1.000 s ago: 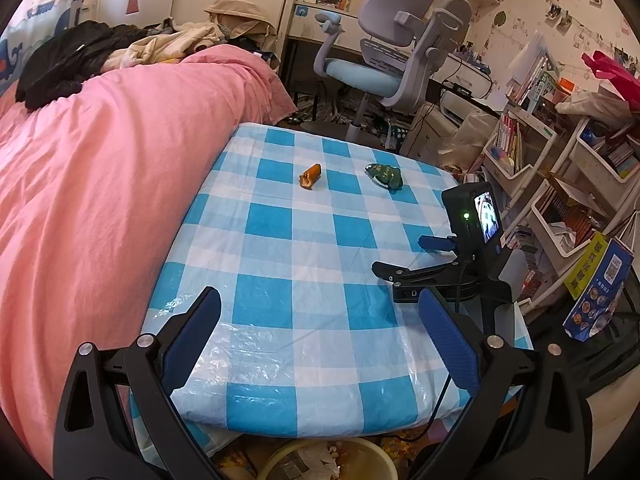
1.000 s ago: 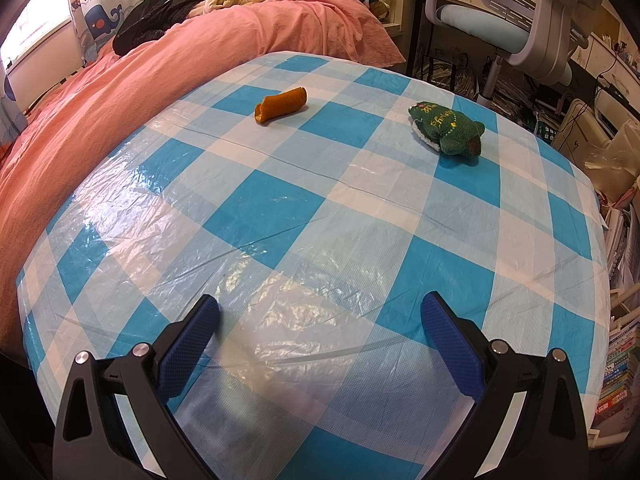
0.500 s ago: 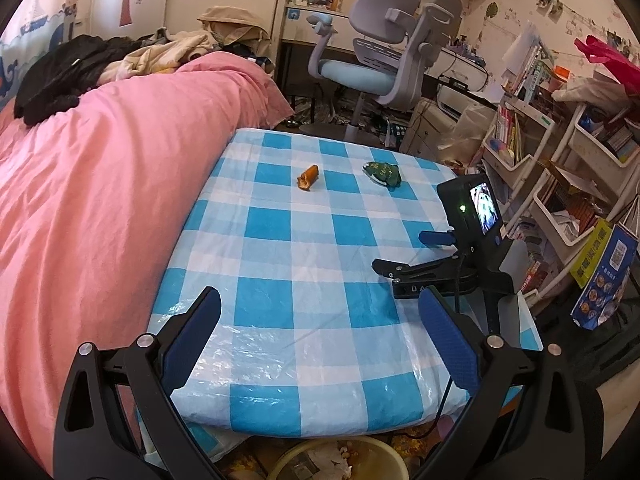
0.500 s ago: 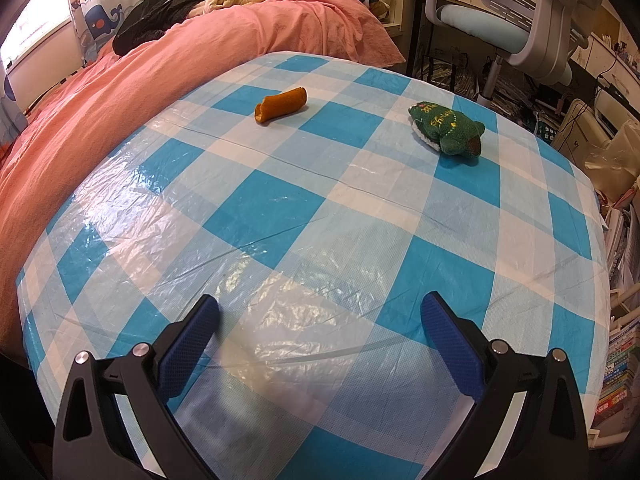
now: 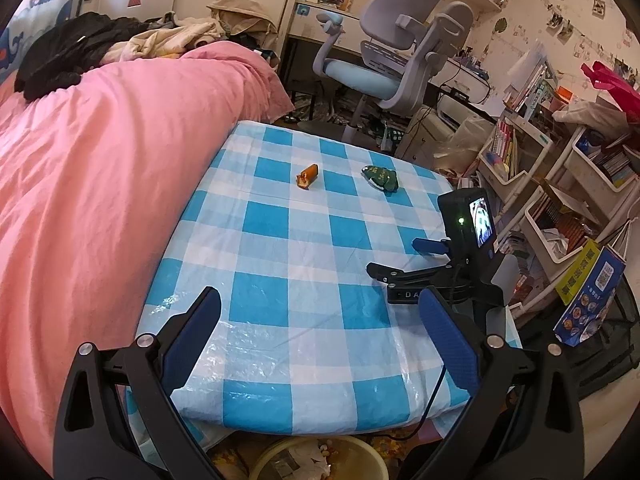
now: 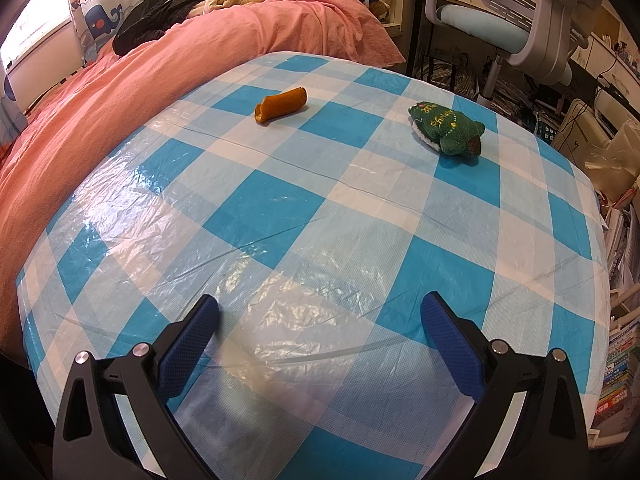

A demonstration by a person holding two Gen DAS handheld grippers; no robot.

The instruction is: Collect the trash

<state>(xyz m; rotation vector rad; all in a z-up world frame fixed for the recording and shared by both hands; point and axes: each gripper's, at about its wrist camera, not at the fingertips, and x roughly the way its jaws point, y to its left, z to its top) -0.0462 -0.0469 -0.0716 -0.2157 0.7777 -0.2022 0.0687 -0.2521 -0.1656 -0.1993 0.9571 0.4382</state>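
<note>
An orange curled scrap (image 5: 307, 176) (image 6: 281, 104) lies at the far side of the blue-checked table (image 5: 304, 256) (image 6: 320, 216). A green stuffed piece (image 5: 380, 177) (image 6: 447, 129) lies to its right. My left gripper (image 5: 320, 312) is open and empty, held back above the table's near edge. My right gripper (image 6: 320, 316) is open and empty, low over the near part of the table; it also shows in the left wrist view (image 5: 430, 246) at the table's right side. A yellow bin with trash (image 5: 320, 460) stands under the near edge.
A pink bed (image 5: 100, 160) runs along the table's left side. A grey office chair (image 5: 392, 52) stands behind the table. Shelves with books (image 5: 552, 184) and a blue box (image 5: 588, 288) crowd the right side.
My left gripper has drawn back and up a little, so the table looks smaller and farther. The right gripper has not moved.
</note>
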